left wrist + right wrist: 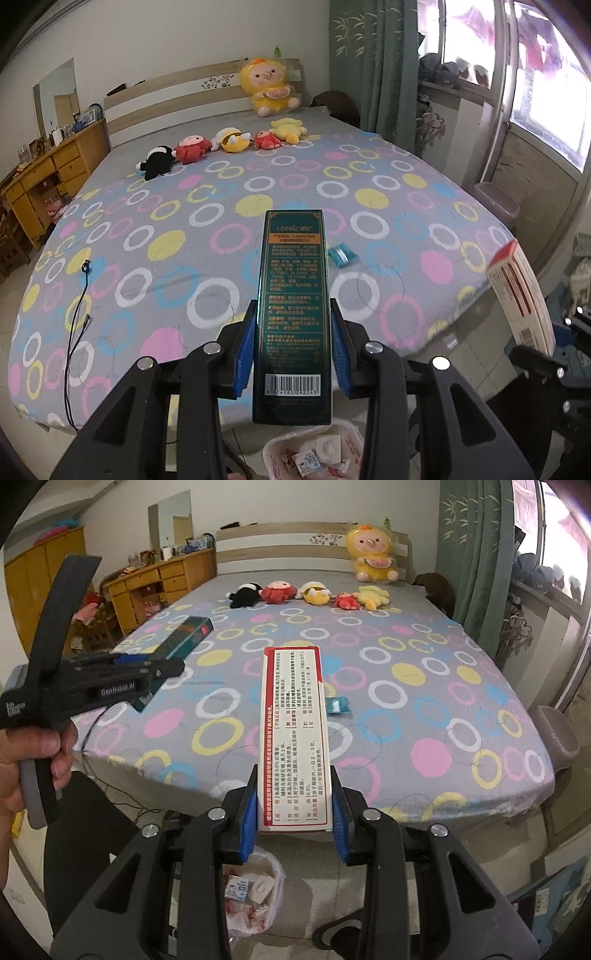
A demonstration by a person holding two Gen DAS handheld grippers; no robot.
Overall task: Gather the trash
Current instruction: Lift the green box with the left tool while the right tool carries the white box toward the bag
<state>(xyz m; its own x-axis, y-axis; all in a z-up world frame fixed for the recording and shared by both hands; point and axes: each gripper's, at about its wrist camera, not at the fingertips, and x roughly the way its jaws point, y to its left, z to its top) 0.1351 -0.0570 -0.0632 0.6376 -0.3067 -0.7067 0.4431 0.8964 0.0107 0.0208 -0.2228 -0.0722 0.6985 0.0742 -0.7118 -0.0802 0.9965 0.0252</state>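
A lined bin (314,458) of trash sits on the floor below both grippers. The left gripper (293,347), its jaws clamped on a green box (293,295), and the right gripper (294,805), gripping a white box (293,738), hang at the foot of the bed (147,258). Beyond, a blue wrapper (341,254) lies on the bedspread; plush toys (229,142) line the far end.

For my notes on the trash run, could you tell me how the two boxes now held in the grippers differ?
The dark green box has pale text and a barcode; the white box has a red border with dark and red print. The left gripper holds the green one, the right gripper the white. Both are long, slim cartons, clamped by their sides.
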